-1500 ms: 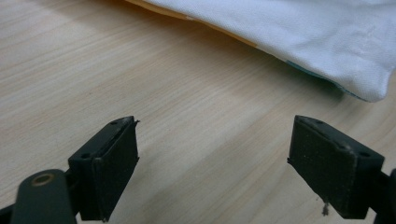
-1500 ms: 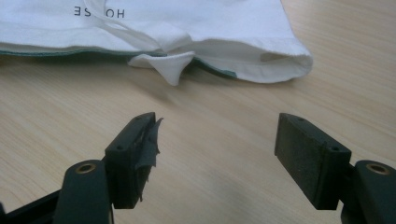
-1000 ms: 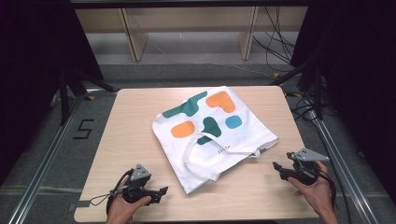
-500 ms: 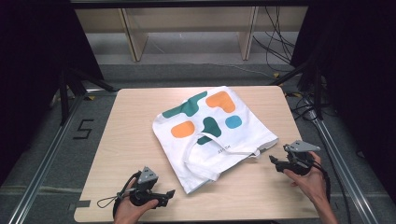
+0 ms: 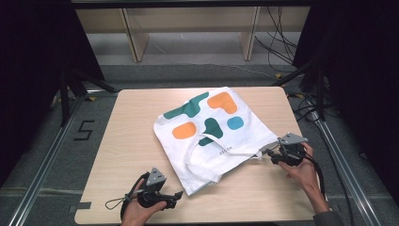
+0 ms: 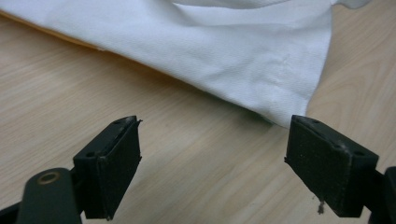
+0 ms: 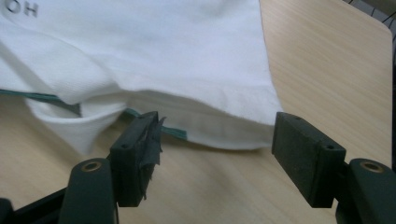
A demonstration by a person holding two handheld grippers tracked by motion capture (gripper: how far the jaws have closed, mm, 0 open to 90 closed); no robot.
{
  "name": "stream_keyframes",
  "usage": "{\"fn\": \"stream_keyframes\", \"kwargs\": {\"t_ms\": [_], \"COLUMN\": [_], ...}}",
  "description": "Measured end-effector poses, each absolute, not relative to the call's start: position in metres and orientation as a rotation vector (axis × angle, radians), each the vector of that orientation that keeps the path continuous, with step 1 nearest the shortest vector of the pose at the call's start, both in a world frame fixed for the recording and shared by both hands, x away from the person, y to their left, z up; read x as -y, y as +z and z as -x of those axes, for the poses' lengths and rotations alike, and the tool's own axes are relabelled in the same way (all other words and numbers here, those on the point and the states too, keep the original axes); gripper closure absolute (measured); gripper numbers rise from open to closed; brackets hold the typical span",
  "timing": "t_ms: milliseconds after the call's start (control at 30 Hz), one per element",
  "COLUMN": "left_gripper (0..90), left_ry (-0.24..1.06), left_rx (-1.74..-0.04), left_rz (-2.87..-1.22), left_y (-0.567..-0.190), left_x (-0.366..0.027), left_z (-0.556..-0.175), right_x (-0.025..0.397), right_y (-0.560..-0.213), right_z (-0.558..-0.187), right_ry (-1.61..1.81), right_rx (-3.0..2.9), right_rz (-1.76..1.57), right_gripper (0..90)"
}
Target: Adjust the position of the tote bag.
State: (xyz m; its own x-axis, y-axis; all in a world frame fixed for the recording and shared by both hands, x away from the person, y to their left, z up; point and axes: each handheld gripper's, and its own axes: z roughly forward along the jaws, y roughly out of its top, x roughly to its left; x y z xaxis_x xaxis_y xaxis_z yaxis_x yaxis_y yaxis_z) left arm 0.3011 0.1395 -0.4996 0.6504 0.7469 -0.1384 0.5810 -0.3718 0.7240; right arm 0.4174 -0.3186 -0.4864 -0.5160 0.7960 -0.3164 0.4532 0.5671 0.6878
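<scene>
White cloth tote bag, printed with orange, green and blue blobs, lying flat and askew mid-counter, looped handles toward the near edge. Left claw, jaws apart, faces the bag's near corner; right claw, jaws apart, faces its right corner. Step: approach. Next, probably: close on each soft hemmed corner.

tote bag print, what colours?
White tote bag with dark green, orange and blue blobs; clearest in the high view.
</scene>
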Motion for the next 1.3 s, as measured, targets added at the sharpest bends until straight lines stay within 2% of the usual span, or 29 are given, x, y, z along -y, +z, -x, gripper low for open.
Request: {"fn": "stream_keyframes", "kwargs": {"t_ms": [500, 600, 633, 667, 700, 733, 767, 867, 933, 1100, 1233, 1300], "left_gripper": [17.3, 17.3, 17.3, 17.3, 17.3, 17.3, 17.3, 17.3, 17.1, 15.4, 15.9, 16.0], "left_ry": [0.277, 0.277, 0.277, 0.280, 0.270, 0.270, 0.271, 0.284, 0.283, 0.273, 0.273, 0.353], "left_rx": [-1.044, -1.024, -1.024, -1.022, -1.025, -1.032, -1.030, -1.017, -1.015, -0.975, -0.928, -0.901], "left_rz": [-2.089, -2.105, -2.105, -2.113, -2.101, -2.098, -2.100, -2.104, -2.087, -2.041, -2.068, -2.157], "left_y": [-0.499, -0.499, -0.499, -0.499, -0.499, -0.499, -0.499, -0.498, -0.497, -0.493, -0.489, -0.488], "left_x": [-0.139, -0.140, -0.140, -0.140, -0.139, -0.139, -0.140, -0.139, -0.137, -0.126, -0.111, -0.101], "left_z": [-0.303, -0.304, -0.304, -0.304, -0.303, -0.303, -0.303, -0.303, -0.303, -0.303, -0.303, -0.304], "right_x": [0.308, 0.304, 0.304, 0.302, 0.297, 0.293, 0.293, 0.293, 0.292, 0.287, 0.285, 0.285], "right_y": [-0.492, -0.490, -0.490, -0.490, -0.491, -0.492, -0.492, -0.488, -0.483, -0.472, -0.469, -0.468], "right_z": [-0.436, -0.440, -0.440, -0.441, -0.444, -0.443, -0.443, -0.444, -0.444, -0.445, -0.442, -0.442], "right_ry": [0.646, 0.680, 0.680, 0.678, 0.658, 0.700, 0.700, 0.751, 0.780, 0.764, 0.819, 0.842], "right_rx": [-2.191, -2.170, -2.170, -2.182, -2.195, -2.198, -2.198, -2.195, -2.177, -2.149, -2.169, -2.168], "right_rz": [-0.955, -0.928, -0.928, -0.899, -0.844, -0.870, -0.870, -0.855, -0.842, -0.800, -0.820, -0.829], "right_gripper": [35.4, 43.1, 43.1, 47.9, 58.4, 62.6, 62.6, 79.1, 86.3, 88.7, 88.8, 88.7]}}
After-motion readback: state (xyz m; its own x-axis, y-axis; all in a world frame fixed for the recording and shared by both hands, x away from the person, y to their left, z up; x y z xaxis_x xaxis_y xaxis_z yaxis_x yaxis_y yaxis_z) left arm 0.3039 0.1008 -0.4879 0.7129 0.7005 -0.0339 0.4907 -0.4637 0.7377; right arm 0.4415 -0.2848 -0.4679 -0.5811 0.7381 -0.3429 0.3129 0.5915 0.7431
